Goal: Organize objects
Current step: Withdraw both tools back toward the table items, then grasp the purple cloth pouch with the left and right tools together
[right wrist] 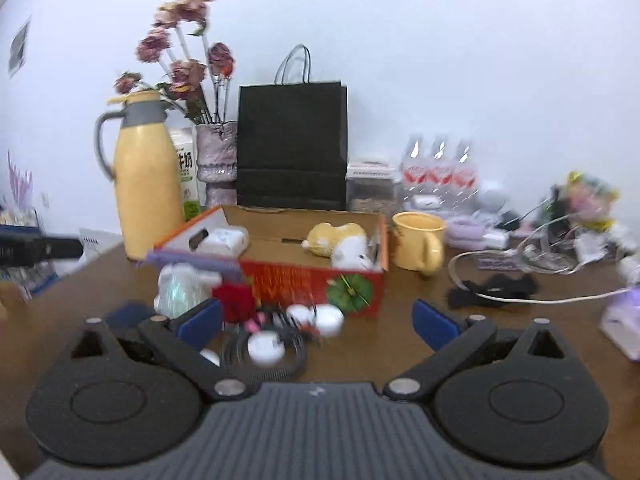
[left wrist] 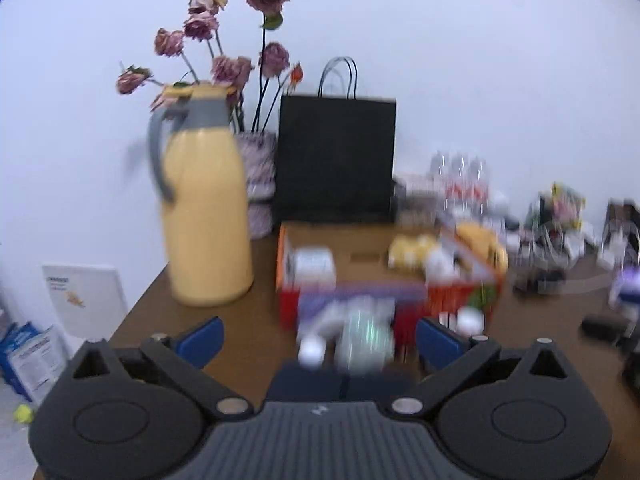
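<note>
Both grippers stand wide apart with nothing between the blue pads: the left gripper point(left wrist: 318, 338) and the right gripper point(right wrist: 316, 320) each look across a brown table point(right wrist: 400, 344) at an open cardboard box point(right wrist: 312, 280) with a red printed front. Inside the box lie a white case point(right wrist: 222, 240) at the left end and a yellow and white plush toy point(right wrist: 340, 240) at the right end, with bare cardboard floor between them. Just in front of the box, on the table, sit a clear wrapped bundle point(right wrist: 180, 288), a red flower point(right wrist: 236, 300), small white round items point(right wrist: 320, 318) and a coil of black cable point(right wrist: 264, 354); blur hides what they are more exactly. A yellow mug point(right wrist: 420, 244) stands just right of the box. Left of it stands a yellow jug point(right wrist: 148, 184) with a grey handle, then a milk carton point(right wrist: 186, 172) and a vase point(right wrist: 218, 156) holding dried roses point(right wrist: 180, 56). A black paper bag point(right wrist: 292, 144) stands upright behind the box, with wrapped water bottles point(right wrist: 440, 168) to its right.
</note>
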A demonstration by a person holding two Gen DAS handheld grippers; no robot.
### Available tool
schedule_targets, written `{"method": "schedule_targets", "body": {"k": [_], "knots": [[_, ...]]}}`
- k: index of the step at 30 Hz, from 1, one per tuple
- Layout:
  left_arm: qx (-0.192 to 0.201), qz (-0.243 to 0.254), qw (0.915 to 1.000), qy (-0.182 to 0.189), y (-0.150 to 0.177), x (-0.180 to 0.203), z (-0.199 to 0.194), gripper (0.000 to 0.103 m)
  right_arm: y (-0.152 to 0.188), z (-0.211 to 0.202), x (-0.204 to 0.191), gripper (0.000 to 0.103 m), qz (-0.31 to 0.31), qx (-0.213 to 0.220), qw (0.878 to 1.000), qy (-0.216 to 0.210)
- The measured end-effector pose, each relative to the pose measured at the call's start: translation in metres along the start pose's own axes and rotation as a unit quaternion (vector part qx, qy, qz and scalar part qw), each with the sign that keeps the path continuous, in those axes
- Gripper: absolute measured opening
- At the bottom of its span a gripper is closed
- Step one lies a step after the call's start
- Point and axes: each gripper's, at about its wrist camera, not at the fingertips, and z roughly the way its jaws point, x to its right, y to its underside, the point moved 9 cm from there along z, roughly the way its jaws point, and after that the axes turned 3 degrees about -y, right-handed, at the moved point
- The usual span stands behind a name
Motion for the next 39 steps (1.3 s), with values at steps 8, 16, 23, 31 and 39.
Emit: {"method": "schedule_targets", "body": {"k": [8,16,23,31,39], "knots": [[-0.009,0.028,0.9995,-0.015,0.04,-0.018,-0.072,0.103,0.013,-0.085,0.0,0.103,0.005,-0.038,0.999,0.021],[0.073,0.049,0.9958,-0.028,0.017,-0.018,-0.036,0.103,0.025,-0.052,-0.003,0.103,0.047,-0.056,0.997,-0.004],[0.076,0.074,0.994,0.025,-0.004,-0.009,0.07,0.084,-0.011,0.043,-0.032,0.069,-0.018,0.005,0.999,-0.038],[0.021,0.041,0.9973,0.057,-0.006,-0.025,0.153,0.059,-0.009,0.164,-0.063,0.053,-0.06,-0.039,0.994,-0.081],[0.013,0.03,0.9929,0.114,-0.01,-0.013,0.171,0.006,-0.006,0.197,-0.071,0.012,-0.048,-0.043,0.992,-0.111]]}}
